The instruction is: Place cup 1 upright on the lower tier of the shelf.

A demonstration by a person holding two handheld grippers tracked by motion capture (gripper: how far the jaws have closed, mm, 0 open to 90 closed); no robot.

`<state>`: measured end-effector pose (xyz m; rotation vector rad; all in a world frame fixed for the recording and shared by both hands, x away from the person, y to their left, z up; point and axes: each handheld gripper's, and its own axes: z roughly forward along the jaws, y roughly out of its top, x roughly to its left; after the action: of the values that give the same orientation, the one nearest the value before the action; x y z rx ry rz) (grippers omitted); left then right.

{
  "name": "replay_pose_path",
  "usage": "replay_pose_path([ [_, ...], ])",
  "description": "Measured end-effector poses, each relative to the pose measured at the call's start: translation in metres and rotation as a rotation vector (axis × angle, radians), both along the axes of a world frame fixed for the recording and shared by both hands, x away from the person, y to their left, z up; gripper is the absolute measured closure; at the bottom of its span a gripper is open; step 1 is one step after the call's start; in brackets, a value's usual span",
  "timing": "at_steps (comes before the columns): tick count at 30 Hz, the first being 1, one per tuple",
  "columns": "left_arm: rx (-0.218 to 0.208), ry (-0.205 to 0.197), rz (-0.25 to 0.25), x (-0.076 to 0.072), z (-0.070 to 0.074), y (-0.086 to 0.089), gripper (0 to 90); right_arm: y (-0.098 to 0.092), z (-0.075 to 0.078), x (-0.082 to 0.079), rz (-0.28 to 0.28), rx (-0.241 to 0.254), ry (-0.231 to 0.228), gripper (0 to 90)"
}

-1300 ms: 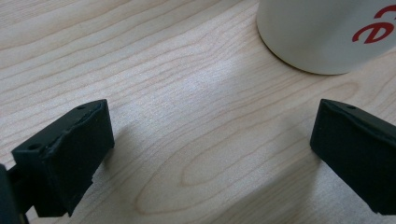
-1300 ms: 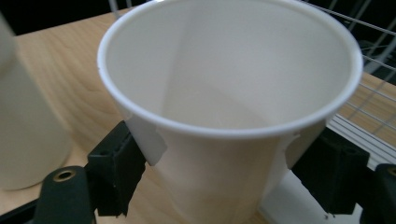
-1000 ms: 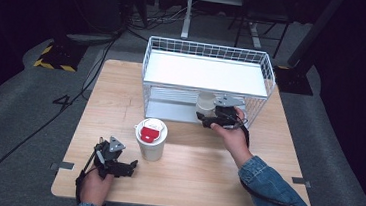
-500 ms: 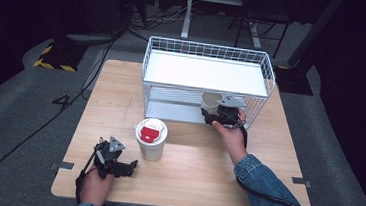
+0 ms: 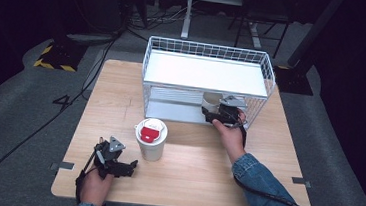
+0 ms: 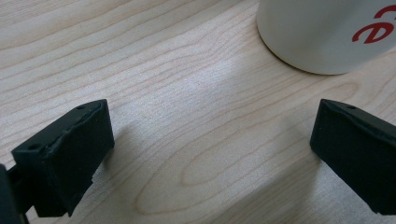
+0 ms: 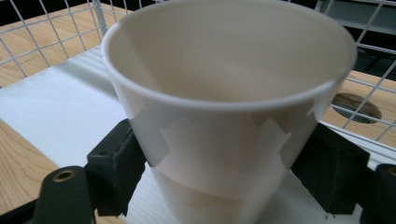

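My right gripper [image 5: 214,114] is shut on a white paper cup [image 5: 212,101], which it holds upright in the lower level of a white wire rack [image 5: 206,75]. In the right gripper view the empty cup [image 7: 224,88] sits between the black pads [image 7: 116,163], just over the white shelf board [image 7: 56,107]. My left gripper [image 5: 132,167] rests on the table near the front left, open with nothing between its jaws. A second white cup with a red-marked lid [image 5: 151,138] stands just right of it, and its base [image 6: 322,32] shows beyond the open left gripper [image 6: 210,149].
The rack stands at the back of the wooden table [image 5: 116,97], with a white upper shelf [image 5: 203,72] and wire walls around it. A cable [image 5: 268,196] trails from the right hand. Dark floor surrounds the table.
The right gripper with the cup has sunk slightly towards the lower shelf board. The left gripper and the lidded cup have not moved.
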<state>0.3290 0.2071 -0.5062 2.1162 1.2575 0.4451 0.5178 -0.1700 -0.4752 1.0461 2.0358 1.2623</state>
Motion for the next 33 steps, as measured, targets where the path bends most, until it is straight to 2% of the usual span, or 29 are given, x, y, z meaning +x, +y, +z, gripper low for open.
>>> replay_pose_path([
  [4, 0.000, 0.000, 0.000, 0.0000, 0.0000, 0.0000, 0.1, -0.0004, -0.0015, 0.0017, 0.000, 0.011, -0.007, 22.7],
  [9, 0.000, 0.000, 0.000, 0.0000, 0.0000, 0.0000, 0.1, -0.0018, -0.0027, 0.0034, -0.006, 0.026, 0.011, 22.7],
  [13, 0.000, 0.000, 0.000, 0.0000, 0.0000, 0.0000, 0.1, -0.0020, -0.0022, 0.0042, 0.000, 0.013, 0.018, 22.3],
  [15, 0.000, 0.000, 0.000, 0.0000, 0.0000, 0.0000, 0.1, -0.0025, -0.0025, 0.0052, 0.024, -0.004, 0.027, 17.9],
  [19, 0.000, 0.000, 0.000, 0.0000, 0.0000, 0.0000, 0.1, -0.0043, -0.0038, 0.0064, 0.052, 0.010, 0.037, 13.8],
  [22, 0.000, 0.000, 0.000, 0.0000, 0.0000, 0.0000, 0.1, -0.0038, -0.0043, 0.0071, 0.075, 0.010, 0.048, 4.0],
  [30, 0.000, 0.000, 0.000, 0.0000, 0.0000, 0.0000, 0.1, -0.0075, 0.0022, 0.0031, 0.082, 0.025, 0.047, 1.8],
  [32, 0.000, 0.000, 0.000, 0.0000, 0.0000, 0.0000, 0.1, -0.0081, 0.0029, 0.0021, 0.077, 0.024, 0.050, 1.9],
  [33, 0.000, 0.000, 0.000, 0.0000, 0.0000, 0.0000, 0.1, -0.0104, 0.0037, 0.0000, 0.081, 0.006, 0.046, 1.9],
])
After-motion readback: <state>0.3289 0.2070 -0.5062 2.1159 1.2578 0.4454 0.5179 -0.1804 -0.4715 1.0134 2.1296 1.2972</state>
